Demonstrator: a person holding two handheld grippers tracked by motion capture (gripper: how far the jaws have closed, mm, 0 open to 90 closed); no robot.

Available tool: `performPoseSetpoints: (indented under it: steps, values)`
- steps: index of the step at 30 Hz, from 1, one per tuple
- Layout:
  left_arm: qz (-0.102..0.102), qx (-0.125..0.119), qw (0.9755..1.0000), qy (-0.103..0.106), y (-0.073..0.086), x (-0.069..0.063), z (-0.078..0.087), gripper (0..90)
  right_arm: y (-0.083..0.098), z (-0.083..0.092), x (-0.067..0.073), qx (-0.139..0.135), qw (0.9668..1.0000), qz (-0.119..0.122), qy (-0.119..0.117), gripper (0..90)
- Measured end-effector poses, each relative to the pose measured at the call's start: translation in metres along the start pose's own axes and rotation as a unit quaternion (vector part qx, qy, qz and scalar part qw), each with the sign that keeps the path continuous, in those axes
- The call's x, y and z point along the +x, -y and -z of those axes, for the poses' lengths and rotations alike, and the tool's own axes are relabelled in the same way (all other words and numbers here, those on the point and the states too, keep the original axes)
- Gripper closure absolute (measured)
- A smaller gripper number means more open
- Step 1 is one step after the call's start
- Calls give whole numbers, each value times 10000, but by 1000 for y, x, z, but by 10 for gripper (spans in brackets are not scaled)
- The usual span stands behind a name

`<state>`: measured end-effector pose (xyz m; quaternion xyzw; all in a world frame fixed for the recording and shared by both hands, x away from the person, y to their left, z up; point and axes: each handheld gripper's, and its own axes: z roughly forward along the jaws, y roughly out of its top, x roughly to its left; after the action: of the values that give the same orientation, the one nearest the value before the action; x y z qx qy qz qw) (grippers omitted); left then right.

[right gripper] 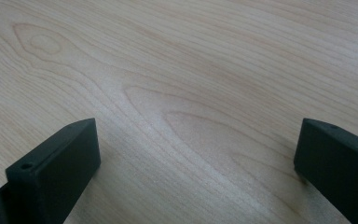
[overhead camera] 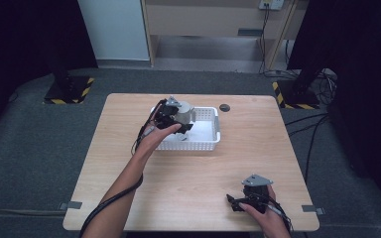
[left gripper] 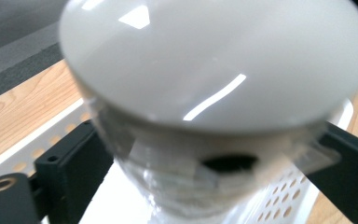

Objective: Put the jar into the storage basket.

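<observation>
Left gripper (overhead camera: pixel 182 124) clamped on a white bulb (left gripper: pixel 214 65) above the white basket (overhead camera: pixel 213 141), right gripper (overhead camera: pixel 235 202) wide open, empty, near the tabletop's (overhead camera: pixel 198 178) front right corner

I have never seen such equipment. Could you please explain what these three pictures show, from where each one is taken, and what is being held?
No robot is here. A person sits at a wooden table and holds a hand-operated grasping tool in each hand.

The high view looks down from above the person. The left tool is over a white perforated basket; the right tool rests low near the table's front edge.

The other two pictures come from small cameras mounted on the tools, looking along their black jaws. In the left gripper view, the jaws close on a rounded white object, blurred and very near; I cannot tell what it is. In the right gripper view, the jaws stand apart over bare wood, holding nothing.
</observation>
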<state>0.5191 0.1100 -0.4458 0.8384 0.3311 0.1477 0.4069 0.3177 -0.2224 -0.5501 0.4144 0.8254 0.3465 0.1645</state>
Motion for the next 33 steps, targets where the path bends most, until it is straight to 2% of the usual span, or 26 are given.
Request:
performPoseSetpoints:
  steps: [5,17,23,26,29,33]
  values:
    - [-44,-75,9999,-97,9,-2,13,30,0,0,0,7,10000,-10,-2,4]
    - [111,-312,9993,-168,43,-12,43,23,0,0,0,9,10000,-15,-3,4]
    - [94,-393,9990,-177,57,-26,60,25,0,0,0,7,10000,-1,1,4]
    - [114,-445,9989,-93,61,-33,68,25,0,0,0,8,10000,-2,1,3]
    - [50,-393,9991,-123,64,-39,72,25,0,0,0,8,10000,-1,1,4]
    - [63,-401,9991,-110,67,-44,75,25,0,0,0,7,10000,-1,1,3]
